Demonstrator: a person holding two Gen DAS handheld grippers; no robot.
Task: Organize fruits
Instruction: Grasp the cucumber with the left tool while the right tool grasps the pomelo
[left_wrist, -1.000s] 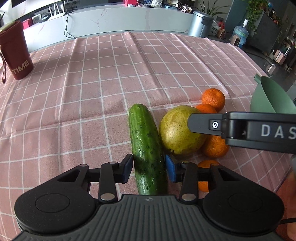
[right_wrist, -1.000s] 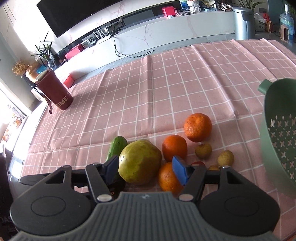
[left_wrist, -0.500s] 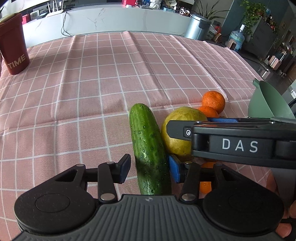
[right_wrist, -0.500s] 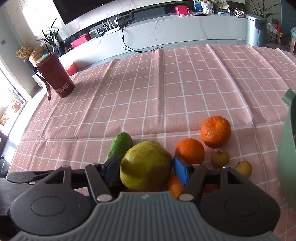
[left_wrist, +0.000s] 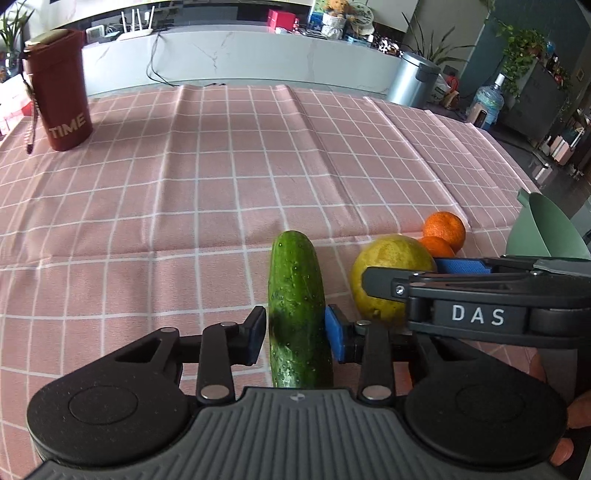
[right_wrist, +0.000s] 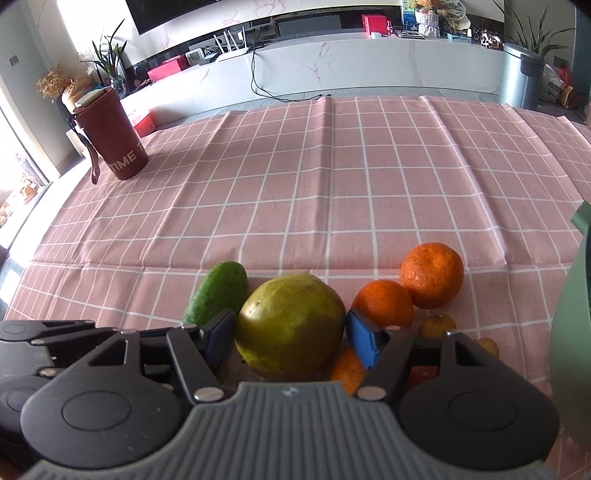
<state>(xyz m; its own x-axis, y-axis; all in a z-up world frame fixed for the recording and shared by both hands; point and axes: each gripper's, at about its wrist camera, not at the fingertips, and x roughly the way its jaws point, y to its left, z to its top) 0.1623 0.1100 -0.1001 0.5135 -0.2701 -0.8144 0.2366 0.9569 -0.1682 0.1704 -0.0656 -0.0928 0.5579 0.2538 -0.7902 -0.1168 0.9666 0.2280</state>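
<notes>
Left wrist: left gripper pads bracket cucumber — close squarely; right gripper straddles pear, grip unconfirmed.

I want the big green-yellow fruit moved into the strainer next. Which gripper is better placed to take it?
The right gripper: its fingers already flank the green-yellow fruit, and the green strainer sits on its side. The left gripper straddles the cucumber.

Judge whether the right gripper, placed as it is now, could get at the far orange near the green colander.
Probably not directly. The right gripper has its fingers around the big yellow-green fruit, and a nearer orange lies before the far orange.
</notes>
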